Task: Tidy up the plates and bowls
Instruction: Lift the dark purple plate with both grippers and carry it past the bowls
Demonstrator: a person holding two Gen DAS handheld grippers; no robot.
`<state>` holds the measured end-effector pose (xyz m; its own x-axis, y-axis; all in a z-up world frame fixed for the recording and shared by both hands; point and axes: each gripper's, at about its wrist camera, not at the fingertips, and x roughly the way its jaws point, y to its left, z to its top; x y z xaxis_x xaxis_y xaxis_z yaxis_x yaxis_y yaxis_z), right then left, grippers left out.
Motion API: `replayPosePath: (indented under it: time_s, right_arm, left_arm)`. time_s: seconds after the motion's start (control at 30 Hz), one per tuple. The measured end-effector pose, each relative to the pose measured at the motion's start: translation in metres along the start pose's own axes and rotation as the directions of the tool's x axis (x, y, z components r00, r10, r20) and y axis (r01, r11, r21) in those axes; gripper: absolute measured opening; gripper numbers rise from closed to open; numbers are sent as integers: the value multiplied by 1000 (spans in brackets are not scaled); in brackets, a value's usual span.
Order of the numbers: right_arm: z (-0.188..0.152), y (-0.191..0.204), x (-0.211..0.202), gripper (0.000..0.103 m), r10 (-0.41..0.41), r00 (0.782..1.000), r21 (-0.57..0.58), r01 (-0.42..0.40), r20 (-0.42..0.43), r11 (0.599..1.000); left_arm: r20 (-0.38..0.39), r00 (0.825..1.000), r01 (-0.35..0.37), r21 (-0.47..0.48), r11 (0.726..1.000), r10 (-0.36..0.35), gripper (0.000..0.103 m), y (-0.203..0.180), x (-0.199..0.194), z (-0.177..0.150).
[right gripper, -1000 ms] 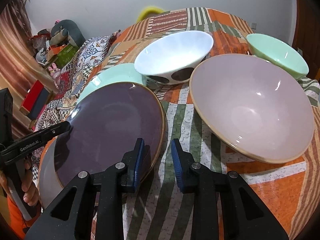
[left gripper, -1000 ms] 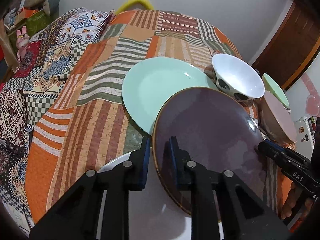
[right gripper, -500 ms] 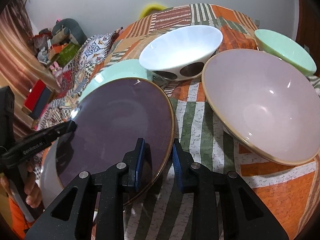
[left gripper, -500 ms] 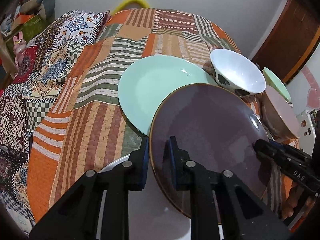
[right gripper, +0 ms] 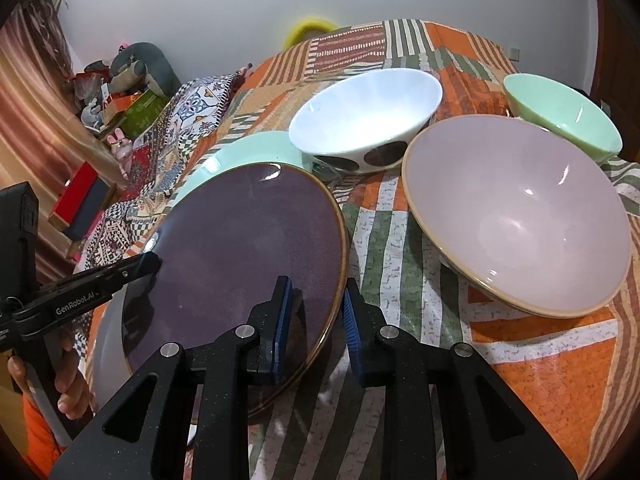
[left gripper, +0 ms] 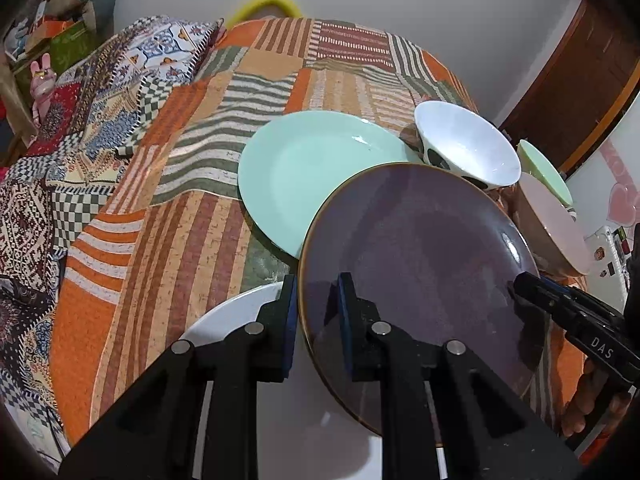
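Note:
A dark purple plate [left gripper: 416, 252] with a tan rim is held tilted above a white plate [left gripper: 236, 320]. My left gripper [left gripper: 318, 312] is shut on its near left rim. My right gripper [right gripper: 316, 312] is shut on its opposite rim, which also shows in the right wrist view [right gripper: 240, 248]. A mint green plate [left gripper: 316, 168] lies flat on the patchwork cloth just behind it. A white bowl with dark spots [right gripper: 366, 120], a pale pink bowl [right gripper: 516, 208] and a mint green bowl [right gripper: 560, 108] stand to the right.
The patchwork cloth [left gripper: 160, 208] covers the surface. A patterned cushion [left gripper: 160, 48] lies at the far left. Boxes and toys [right gripper: 116, 104] clutter the left side beyond the edge. A wooden door [left gripper: 580, 80] stands at right.
The purple plate, held by both grippers, has risen a little and shifted slightly toward the mint plate. The bowls have not moved.

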<state>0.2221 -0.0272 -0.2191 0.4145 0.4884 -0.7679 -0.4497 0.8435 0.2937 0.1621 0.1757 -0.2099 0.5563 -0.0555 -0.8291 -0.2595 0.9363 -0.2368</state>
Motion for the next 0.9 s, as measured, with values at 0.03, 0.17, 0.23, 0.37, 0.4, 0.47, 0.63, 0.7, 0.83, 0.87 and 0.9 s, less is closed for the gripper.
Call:
replayPosePath:
  time_s: [0.03,0.17,0.23,0.37,0.4,0.47,0.63,0.7,0.83,0.87,0.9]
  right_arm:
    - [0,1,-2,23,0,1000,0,0,4,1000]
    - [0,3,-11,23,3,1000,-2,-3,26,1000]
    - [0,6,-20,23,3,999,-9,-3,46,1000]
    - [0,8,-36,23,1,997,-16,0,81,1000]
    - [-1,8,-40,23,2,996,-15,-1,91,1000]
    - [-2,9,-48,23,2,994,-15,0,105,1000]
    - [-8,9,-69,23,-5,990,-13,7,142,1000]
    - [-12,8,-78,23,-9,988,-12,11,156,1000]
    - [-18,5,-93,23,-15,983,-8,17,181,1000]
    - [-19,4,-97,23,-17,982,-7,18,186,1000]
    - [-21,3,-100,23,-18,981,-7,20,192,1000]
  left_arm:
    - [7,1000,-2,3,1000,2,18,-1,-3,-1]
    - [39,999,-5,11,1000,4,18,-7,-21,-2]
    - [51,999,-1,11,1000,1,18,-10,-29,-4]
    - [82,997,6,18,1000,-8,18,-18,-48,-6]
    - [91,996,9,20,1000,-10,18,-21,-54,-7]
    - [104,995,11,30,999,-14,18,-27,-64,-9]
    - [125,992,21,55,998,-27,18,-41,-85,-15]
    - [132,991,23,67,997,-32,18,-47,-92,-19]
    - [138,989,33,88,996,-46,18,-59,-105,-26]
    - [138,989,38,94,995,-50,18,-62,-109,-29]
    - [137,989,40,98,994,-54,18,-65,-111,-30]
